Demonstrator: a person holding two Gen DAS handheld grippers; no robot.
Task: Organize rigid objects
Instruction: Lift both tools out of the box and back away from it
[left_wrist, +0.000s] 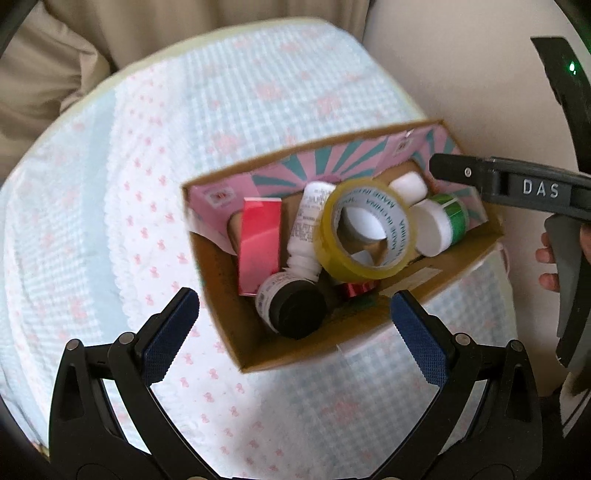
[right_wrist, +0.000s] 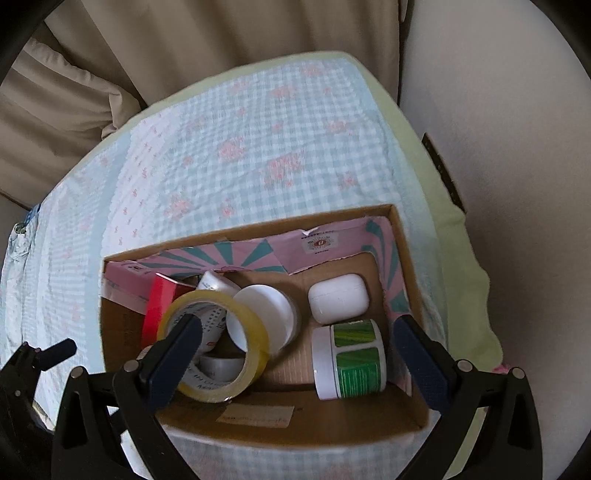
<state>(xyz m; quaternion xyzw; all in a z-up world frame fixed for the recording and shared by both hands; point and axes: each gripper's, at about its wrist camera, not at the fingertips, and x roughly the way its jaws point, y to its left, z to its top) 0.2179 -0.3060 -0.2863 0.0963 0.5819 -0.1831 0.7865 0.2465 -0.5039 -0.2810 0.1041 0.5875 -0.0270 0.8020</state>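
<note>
— One cardboard box (right_wrist: 258, 417) sits on the checked quilt (right_wrist: 258, 147), and everything loose is inside it. Agreed?

— Agreed. Its inner walls carry a pink-and-teal lining (left_wrist: 325, 162). Count with me: one yellow tape roll (right_wrist: 214, 347) standing on edge, one red box (left_wrist: 258, 243), one white earbud case (right_wrist: 338, 297).

— Jars?

— One with a green label (right_wrist: 351, 363) lying on its side near the right wall, one plain white jar (right_wrist: 266, 314) just behind the tape, and one black-lidded jar (left_wrist: 291, 310) at the near end. Also one white bottle (left_wrist: 306, 229) tilted between the red box and the tape, plus something shiny red (left_wrist: 358, 288) under the roll that I cannot identify.

— And the tools?

— Left gripper (left_wrist: 295, 332) hovers over the box's near corner, jaws wide apart, holding nothing. Right gripper (right_wrist: 297, 354) hangs above the box interior, jaws likewise spread and empty, its left finger overlapping the tape roll from the wrist view.
</note>
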